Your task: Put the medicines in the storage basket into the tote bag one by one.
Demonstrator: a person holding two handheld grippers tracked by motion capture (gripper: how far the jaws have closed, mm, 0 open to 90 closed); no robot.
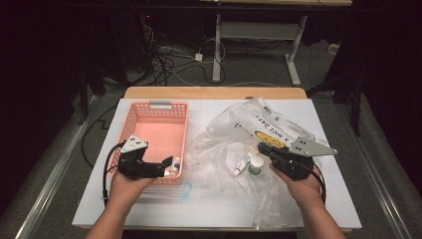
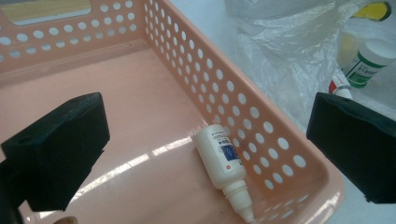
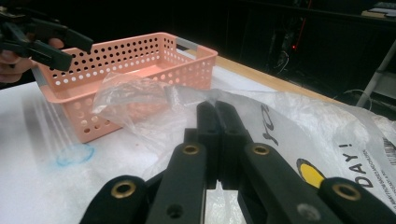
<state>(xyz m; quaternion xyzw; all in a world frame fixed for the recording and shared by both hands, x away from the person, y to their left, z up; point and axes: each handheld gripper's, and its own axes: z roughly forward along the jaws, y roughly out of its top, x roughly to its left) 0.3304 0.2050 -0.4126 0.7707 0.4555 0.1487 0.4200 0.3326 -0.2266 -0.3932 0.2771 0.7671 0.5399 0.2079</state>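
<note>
White tabletop (image 1: 149, 209) is lying bare around the pink basket (image 1: 130, 115), where the white dropper bottle (image 2: 220, 157) is lying in the near right corner, nozzle pointing nearward. Left gripper (image 1: 168, 165) is gaping wide above it; right gripper (image 3: 215, 122) is pinching the plastic bag (image 1: 278, 124).

Dim room: grey floor (image 1: 54, 164), tangled cables (image 1: 169, 62), what looks like a desk frame (image 1: 259, 35).

The left gripper (image 1: 166, 164) is held level in the left hand (image 1: 124, 186) with its jaws spread wide and nothing between them, while the right gripper (image 1: 262, 148) is gripped by the right hand (image 1: 303, 189), jaws pressed together.
</note>
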